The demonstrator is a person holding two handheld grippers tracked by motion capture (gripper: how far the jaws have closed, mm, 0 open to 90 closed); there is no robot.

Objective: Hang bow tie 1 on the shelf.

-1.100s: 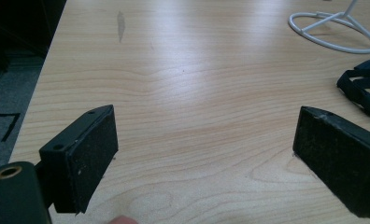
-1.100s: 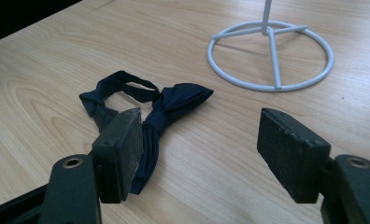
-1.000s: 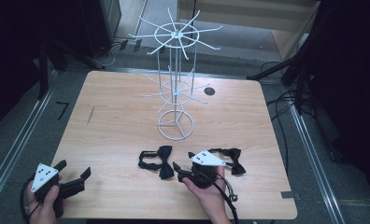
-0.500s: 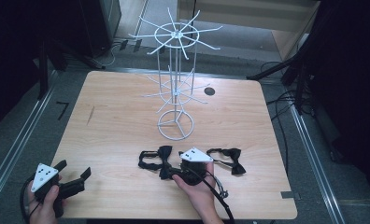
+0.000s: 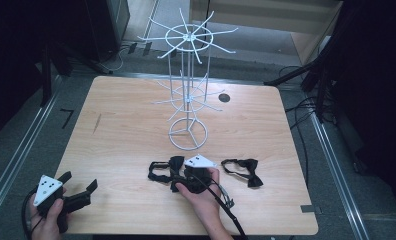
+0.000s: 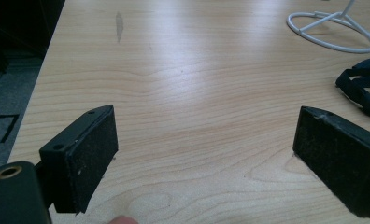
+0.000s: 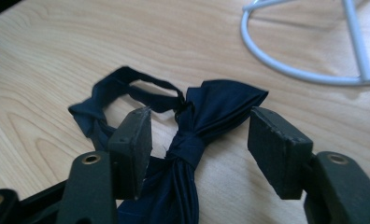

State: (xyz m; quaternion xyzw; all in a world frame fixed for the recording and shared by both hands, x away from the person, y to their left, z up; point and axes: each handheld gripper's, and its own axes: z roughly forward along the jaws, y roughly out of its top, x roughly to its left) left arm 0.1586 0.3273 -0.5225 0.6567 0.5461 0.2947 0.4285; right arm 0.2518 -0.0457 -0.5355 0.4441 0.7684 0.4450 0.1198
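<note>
two bow ties lie near the desk's front edge, and the right gripper [image 7: 199,140] has been closing its half-open jaws around the nearer bow tie [image 7: 192,140], not yet pinching, while the left gripper [image 6: 206,154] waits wide open and empty.

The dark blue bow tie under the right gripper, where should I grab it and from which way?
Likely best at the centre knot of the bow tie, coming down from above with a pad on each side. It is the narrowest, firmest part, and the wings fan out flat on the table. The right gripper already straddles it, jaws closing, not yet touching.

Overhead table [image 5: 136,125] view; two close jaw-level views.
</note>
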